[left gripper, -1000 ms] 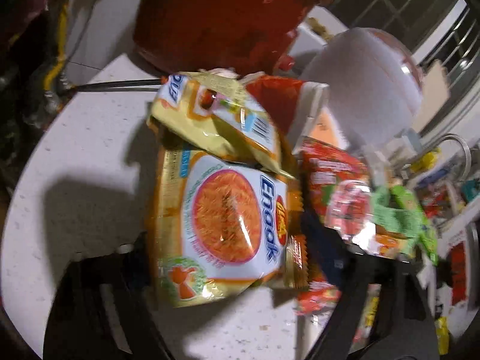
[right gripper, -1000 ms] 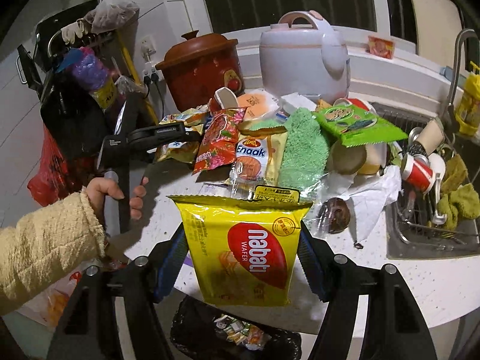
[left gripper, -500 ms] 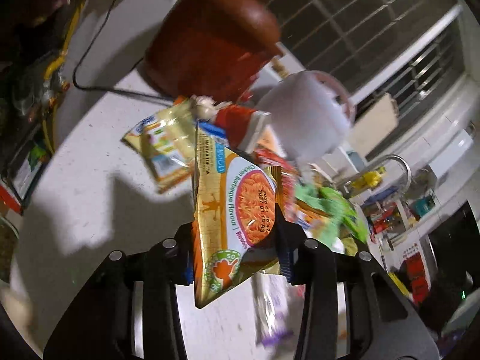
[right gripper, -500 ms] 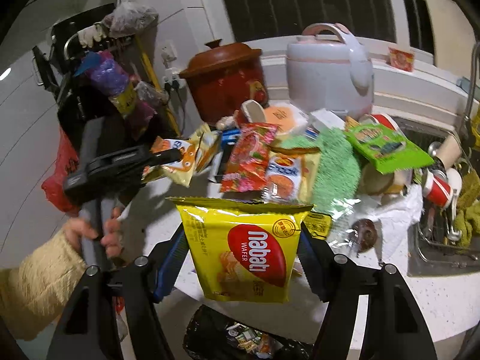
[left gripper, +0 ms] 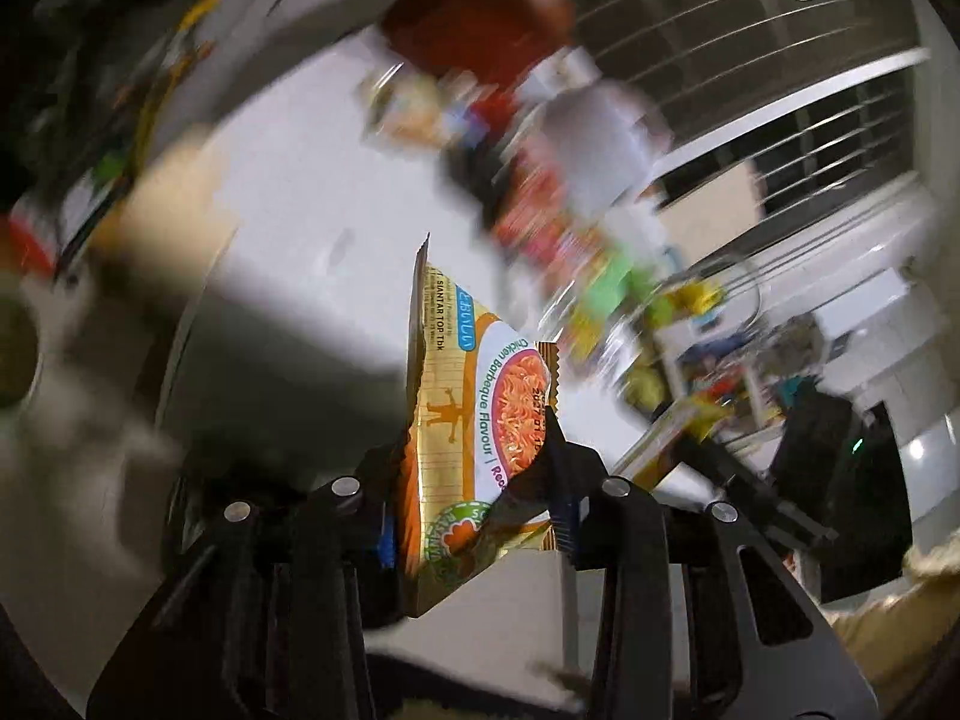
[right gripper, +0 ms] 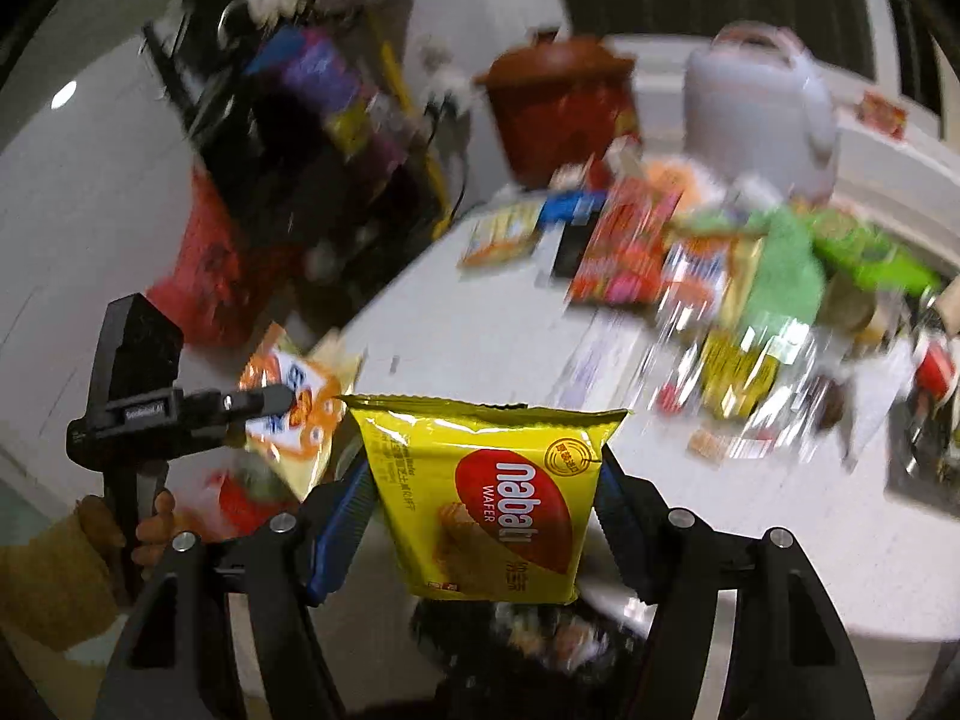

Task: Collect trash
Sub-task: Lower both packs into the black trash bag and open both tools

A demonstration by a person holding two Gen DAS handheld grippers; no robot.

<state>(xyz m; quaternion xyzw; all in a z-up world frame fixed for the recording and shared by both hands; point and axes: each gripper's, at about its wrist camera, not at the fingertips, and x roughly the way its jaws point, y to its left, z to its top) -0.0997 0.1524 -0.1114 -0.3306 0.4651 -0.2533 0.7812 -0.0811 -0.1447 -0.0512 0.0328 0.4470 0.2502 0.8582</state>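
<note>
The noodle packet (left gripper: 480, 420) reads "Chicken Barbeque Flavour"; the yellow wafer packet (right gripper: 498, 480) reads "nabati WAFER".

We see a home kitchen, because a white counter (right gripper: 492, 336) carries a red clay cooker (right gripper: 561, 102), a pale rice cooker (right gripper: 759, 114) and many snack packets (right gripper: 624, 252), with a barred window (left gripper: 750, 42) behind it.
</note>
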